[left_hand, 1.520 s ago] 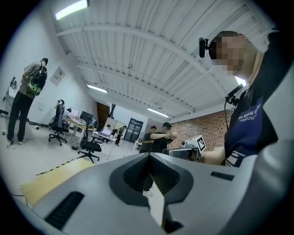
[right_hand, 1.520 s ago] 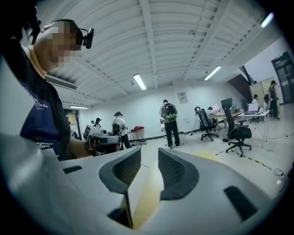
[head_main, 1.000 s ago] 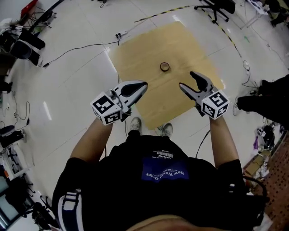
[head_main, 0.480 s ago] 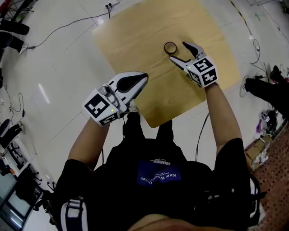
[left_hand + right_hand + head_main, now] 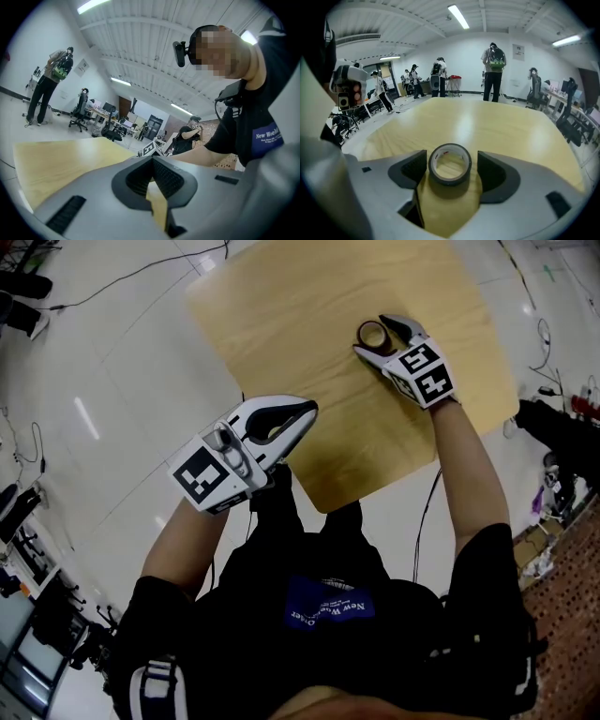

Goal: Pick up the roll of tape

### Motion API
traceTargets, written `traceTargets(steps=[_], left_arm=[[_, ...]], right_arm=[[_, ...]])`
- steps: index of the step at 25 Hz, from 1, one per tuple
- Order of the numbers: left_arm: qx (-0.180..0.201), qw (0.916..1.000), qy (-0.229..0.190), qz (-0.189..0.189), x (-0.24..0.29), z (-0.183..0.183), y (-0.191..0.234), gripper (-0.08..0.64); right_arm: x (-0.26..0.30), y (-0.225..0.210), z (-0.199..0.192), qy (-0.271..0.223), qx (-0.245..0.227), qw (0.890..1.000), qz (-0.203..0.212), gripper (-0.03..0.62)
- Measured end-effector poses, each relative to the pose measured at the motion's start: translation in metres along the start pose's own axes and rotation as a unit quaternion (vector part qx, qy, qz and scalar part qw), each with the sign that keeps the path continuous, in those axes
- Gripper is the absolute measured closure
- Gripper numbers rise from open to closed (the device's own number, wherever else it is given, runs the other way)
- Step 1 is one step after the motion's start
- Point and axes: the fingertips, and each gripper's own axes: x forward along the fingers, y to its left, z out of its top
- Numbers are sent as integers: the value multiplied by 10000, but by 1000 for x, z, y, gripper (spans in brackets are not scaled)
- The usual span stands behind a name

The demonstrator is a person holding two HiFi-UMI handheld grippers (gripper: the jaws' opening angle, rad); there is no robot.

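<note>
Closest to you, your black shirt [image 5: 328, 615] fills the bottom of the head view, with both forearms reaching out over it.

Your left gripper [image 5: 305, 413] hangs level at the near left edge of the counter [image 5: 281, 306], its tip just over the wood. It's clenched: the left gripper view shows the two pads meeting at the tip, with nothing caught in them, only pale wood beyond.

Further out, your right arm stretches across the counter and your right gripper [image 5: 377, 335] tilts down at the top's right side. Its jaws have just been opening and now stand wide apart, released, gripping nothing.

And there's the roll of tape [image 5: 449, 183], sitting right between those jaws! It's dark, lying flat on the wood with its hole facing up. The right gripper view shows it close by the pad at that view's left, while a sliver of wood shows between it and the other pad. Neither pad is pressing on it.

Past the counter's far edge lies the glossy white floor [image 5: 122, 362], with a cable [image 5: 112, 282] trailing across it. Several people [image 5: 493, 70] stand at the back wall under the ceiling lights.
</note>
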Motion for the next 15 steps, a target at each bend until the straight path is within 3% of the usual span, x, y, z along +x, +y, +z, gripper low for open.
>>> traceTargets(steps=[2, 4, 15], left_arm=[[-52, 10000, -14, -1, -1, -2, 1, 568], [-80, 10000, -4, -11, -1, -6, 2, 568], [19, 10000, -3, -43, 1, 4, -9, 568]], right_arm=[[-1, -2, 0, -25, 30, 10000, 85, 275], [-2, -3, -1, -62, 26, 9999, 123, 331], [-45, -21, 19, -452, 116, 9987, -200, 342]])
